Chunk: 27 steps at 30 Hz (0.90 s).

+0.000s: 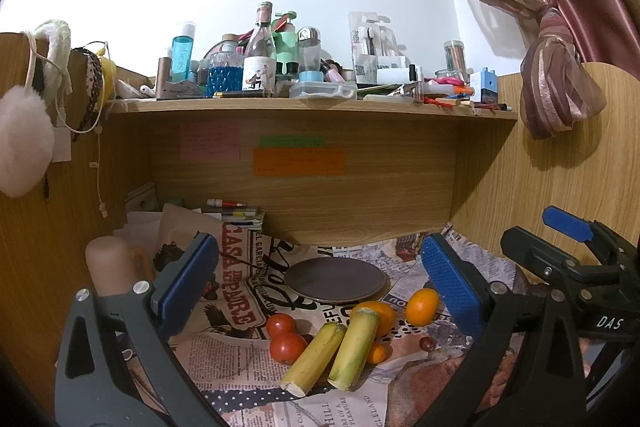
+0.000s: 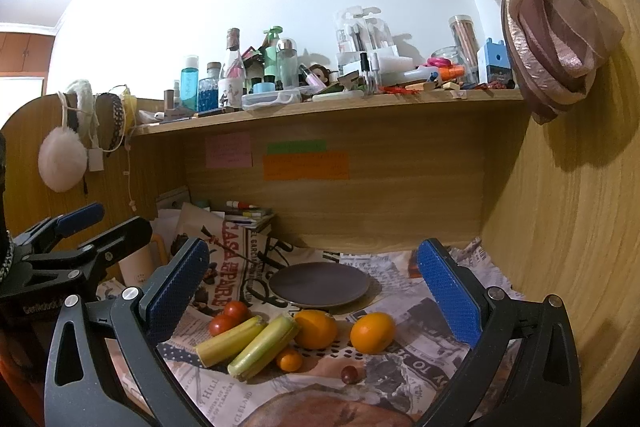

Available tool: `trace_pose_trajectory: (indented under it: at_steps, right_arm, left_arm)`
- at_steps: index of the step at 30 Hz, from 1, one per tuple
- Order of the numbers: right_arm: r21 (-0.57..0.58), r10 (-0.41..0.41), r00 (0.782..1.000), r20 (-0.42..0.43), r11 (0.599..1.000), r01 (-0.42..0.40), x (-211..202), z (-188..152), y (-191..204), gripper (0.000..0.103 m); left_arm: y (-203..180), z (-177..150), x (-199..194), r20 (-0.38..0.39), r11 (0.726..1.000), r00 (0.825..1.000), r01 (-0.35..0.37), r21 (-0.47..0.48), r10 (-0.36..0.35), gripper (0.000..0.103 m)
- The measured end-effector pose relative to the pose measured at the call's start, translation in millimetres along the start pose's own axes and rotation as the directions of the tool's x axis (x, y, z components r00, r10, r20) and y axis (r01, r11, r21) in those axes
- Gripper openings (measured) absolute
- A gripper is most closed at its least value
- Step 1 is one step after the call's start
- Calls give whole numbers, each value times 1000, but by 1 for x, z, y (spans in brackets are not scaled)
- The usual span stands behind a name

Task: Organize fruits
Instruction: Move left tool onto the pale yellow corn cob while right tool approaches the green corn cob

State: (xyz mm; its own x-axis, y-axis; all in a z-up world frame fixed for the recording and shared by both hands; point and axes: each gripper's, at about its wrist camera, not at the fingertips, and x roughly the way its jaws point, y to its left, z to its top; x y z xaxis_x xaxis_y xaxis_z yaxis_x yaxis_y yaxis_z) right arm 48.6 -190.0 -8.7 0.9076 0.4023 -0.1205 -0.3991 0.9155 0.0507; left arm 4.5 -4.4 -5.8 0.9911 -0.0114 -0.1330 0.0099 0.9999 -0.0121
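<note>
Clearly, both our left hand-held gripper (image 1: 320,283) and right hand-held gripper (image 2: 312,287) hover released over loose fruit on the newspaper-covered counter (image 2: 400,359). We should take the separate round orange (image 2: 372,332) first, squeeze gently, then set it on the empty dark round plate (image 2: 319,285).

On newspaper before an empty dark plate (image 2: 319,285) lie two cut yellow-green banana pieces (image 2: 248,345) side by side; two red tomatoes (image 2: 229,317) touching; three oranges (image 2: 372,331); one small grape (image 2: 349,374).
</note>
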Motion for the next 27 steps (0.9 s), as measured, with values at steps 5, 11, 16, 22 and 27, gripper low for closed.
trace_pose_trajectory:
  at_steps: [5, 11, 16, 22, 27]
  right_arm:
    - [-7, -2, 1000, -21, 1000, 1, 12, -5, 0, 103]
    - [9, 32, 992, -119, 999, -31, 40, -21, -9, 103]
    - [13, 63, 972, -228, 998, -61, 71, -41, -9, 83]
    - [62, 124, 927, -354, 992, -109, 101, -62, -8, 64]
    - [105, 166, 891, -423, 985, -134, 122, -73, -9, 54]
  left_arm:
    - [2, -4, 12, -31, 1000, 1000, -5, 1, 5, 103]
    - [17, -22, 38, -116, 1000, 993, -11, -7, 10, 103]
    - [28, -44, 61, -205, 1000, 979, -15, 15, 18, 94]
    - [42, -76, 90, -349, 1000, 937, 22, -11, -25, 69]
    - [49, -99, 106, -428, 997, 901, 63, -41, -75, 48]
